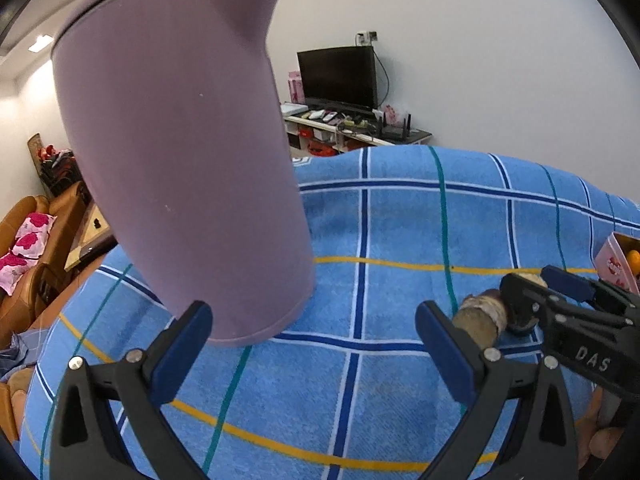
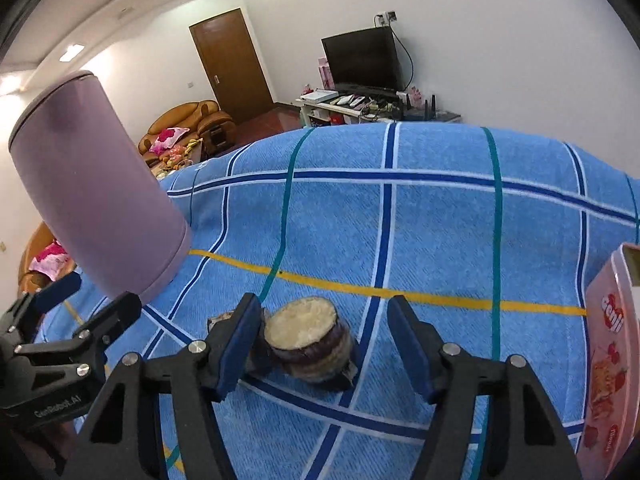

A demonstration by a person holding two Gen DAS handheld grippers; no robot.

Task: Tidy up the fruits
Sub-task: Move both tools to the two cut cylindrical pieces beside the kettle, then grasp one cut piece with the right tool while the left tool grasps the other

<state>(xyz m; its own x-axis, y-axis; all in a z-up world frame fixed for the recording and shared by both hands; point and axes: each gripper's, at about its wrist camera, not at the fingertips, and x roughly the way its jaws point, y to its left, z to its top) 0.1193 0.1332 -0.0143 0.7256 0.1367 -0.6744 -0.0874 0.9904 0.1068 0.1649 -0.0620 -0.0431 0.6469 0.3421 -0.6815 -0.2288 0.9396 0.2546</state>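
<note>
The right hand-held gripper (image 2: 320, 344) tilts down over the blue checked cloth (image 2: 420, 220) on the desk, its jaws part-way open around a short, cut piece of purple-skinned fruit (image 2: 308, 340); the left pad touches or nearly touches it, the right pad stands clear. The left hand-held gripper (image 1: 314, 344) hangs wide open and empty, just before a mauve jug (image 1: 180, 160). A pink box (image 2: 612, 344) stands at the right.
</note>
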